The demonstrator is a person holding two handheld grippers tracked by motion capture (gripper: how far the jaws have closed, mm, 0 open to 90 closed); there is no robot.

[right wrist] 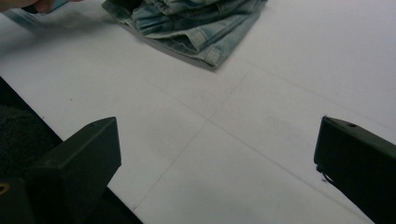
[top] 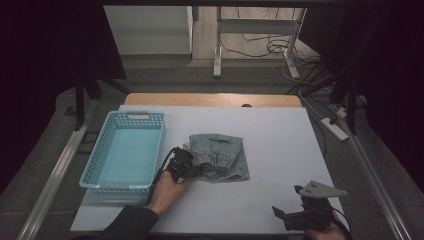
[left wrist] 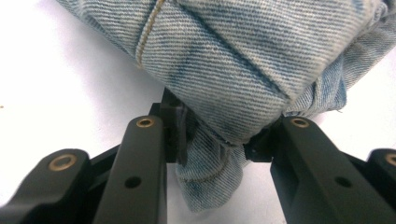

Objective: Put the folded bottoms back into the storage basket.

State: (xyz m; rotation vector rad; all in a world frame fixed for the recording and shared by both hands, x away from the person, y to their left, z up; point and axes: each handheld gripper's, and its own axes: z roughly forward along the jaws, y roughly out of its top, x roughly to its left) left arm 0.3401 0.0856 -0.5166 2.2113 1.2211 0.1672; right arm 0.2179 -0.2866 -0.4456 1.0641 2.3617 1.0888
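Observation:
Folded light-blue denim shorts (top: 220, 156) lie in the middle of the white table (top: 280, 135). My left gripper (top: 186, 165) is at the shorts' left edge, shut on a bunched fold of the denim. In the left gripper view the denim (left wrist: 233, 60) bulges between the two black jaws, pinched at the pads (left wrist: 175, 135). My right gripper (top: 287, 216) rests near the table's front right corner, open with nothing between its jaws. In the right gripper view the shorts (right wrist: 196, 23) lie far ahead at the top.
A turquoise plastic basket (top: 125, 150) stands on the table's left, just left of my left hand. Its inside holds nothing. Beyond the table's far edge are a floor, desk legs and cables (top: 260, 47). A power strip (top: 336, 129) lies on the right.

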